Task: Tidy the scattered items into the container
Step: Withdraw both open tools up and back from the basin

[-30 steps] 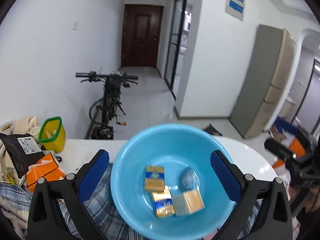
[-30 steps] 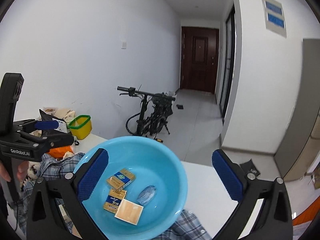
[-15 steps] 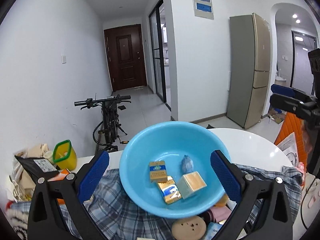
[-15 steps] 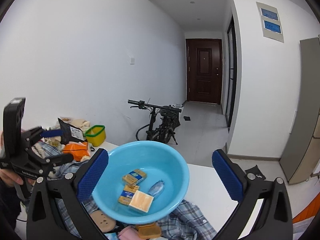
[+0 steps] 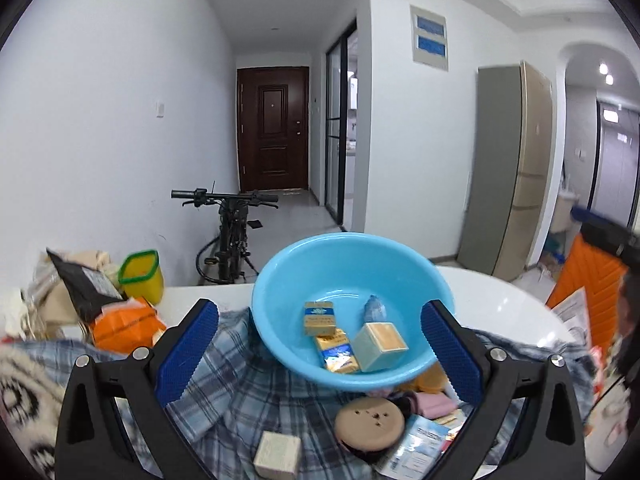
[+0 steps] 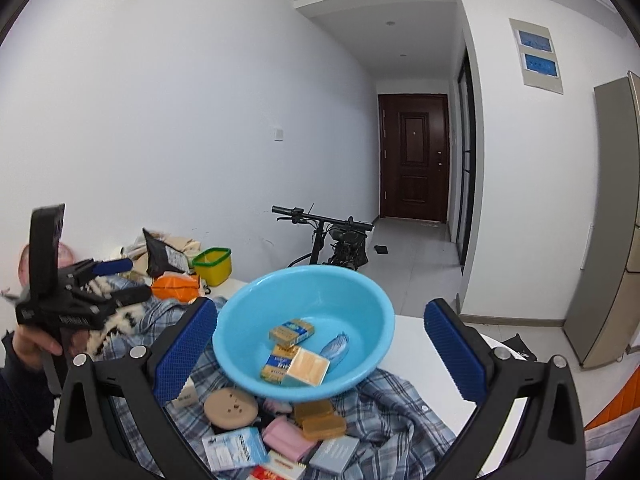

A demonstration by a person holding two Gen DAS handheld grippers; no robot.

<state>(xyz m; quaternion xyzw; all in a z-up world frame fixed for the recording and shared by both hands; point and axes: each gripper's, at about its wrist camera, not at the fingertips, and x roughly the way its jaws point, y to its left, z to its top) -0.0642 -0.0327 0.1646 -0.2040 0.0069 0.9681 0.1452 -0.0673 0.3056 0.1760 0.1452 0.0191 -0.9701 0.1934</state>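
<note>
A light blue basin (image 5: 288, 280) (image 6: 256, 320) stands on a plaid shirt (image 5: 240, 392) on a white table. In it lie a blue-and-gold box (image 5: 319, 317), a gold packet (image 5: 336, 354), a pale box (image 5: 380, 340) and a blue wrapper (image 5: 374, 308). In front of it on the shirt lie a round tan disc (image 6: 231, 404), orange boxes (image 6: 320, 420), a pink pouch (image 6: 286, 440), a blue-white packet (image 6: 236, 454) and a small beige box (image 5: 278, 454). My left gripper (image 5: 319, 308) and right gripper (image 6: 320, 306) both hover open before the basin, holding nothing.
A yellow tub with a green rim (image 5: 142, 276), an orange pack (image 5: 124, 320) and a black bag (image 5: 86, 284) crowd the table's left end. A bicycle (image 5: 232, 236) leans behind the table. A hand holds the left gripper (image 6: 128, 280) at far left.
Both grippers have drawn back from the basin and lifted, so the loose items on the shirt in front of it have come into view. Both stay open.
</note>
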